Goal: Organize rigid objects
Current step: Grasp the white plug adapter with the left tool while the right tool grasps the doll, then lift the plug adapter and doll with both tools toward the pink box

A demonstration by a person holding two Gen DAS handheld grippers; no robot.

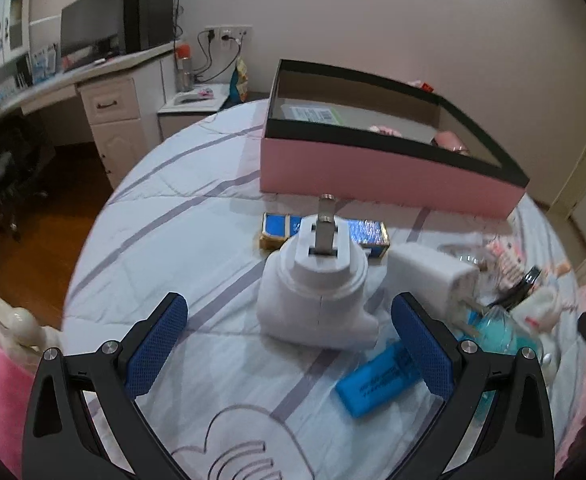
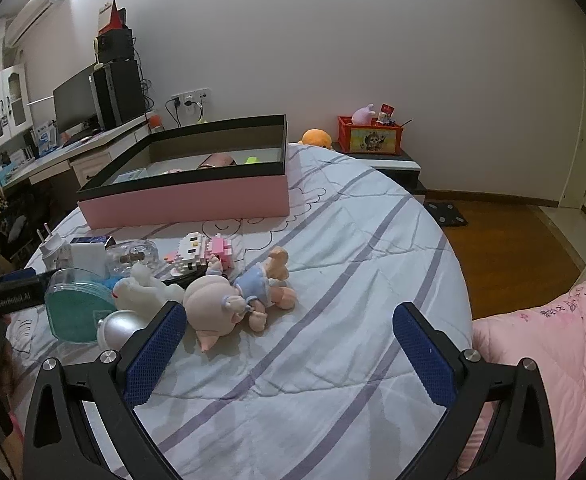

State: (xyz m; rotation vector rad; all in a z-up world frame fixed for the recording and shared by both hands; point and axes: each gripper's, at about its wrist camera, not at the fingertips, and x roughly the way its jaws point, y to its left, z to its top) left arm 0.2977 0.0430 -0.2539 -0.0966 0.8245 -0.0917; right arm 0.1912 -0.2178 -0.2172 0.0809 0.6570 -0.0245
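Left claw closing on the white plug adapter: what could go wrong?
1. The adapter stands upright on the soft quilt; an off-centre squeeze by the open left claw could tip it.
2. The blue eraser lies right beside the claw's right finger and may get nudged.
3. The charger sits close by, so sweeping in could knock it.

Plain white wall (image 2: pixel 373 40), wood floor (image 2: pixel 513 248); desk (image 1: pixel 73 76) w/ monitor (image 1: pixel 89 28)

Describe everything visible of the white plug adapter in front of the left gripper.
The white plug adapter looks like matte plastic: a blocky base, a round collar, and metal prongs pointing up. It stands on the striped bedsheet, ahead of the open left gripper, untouched, with a blue eraser near its base.
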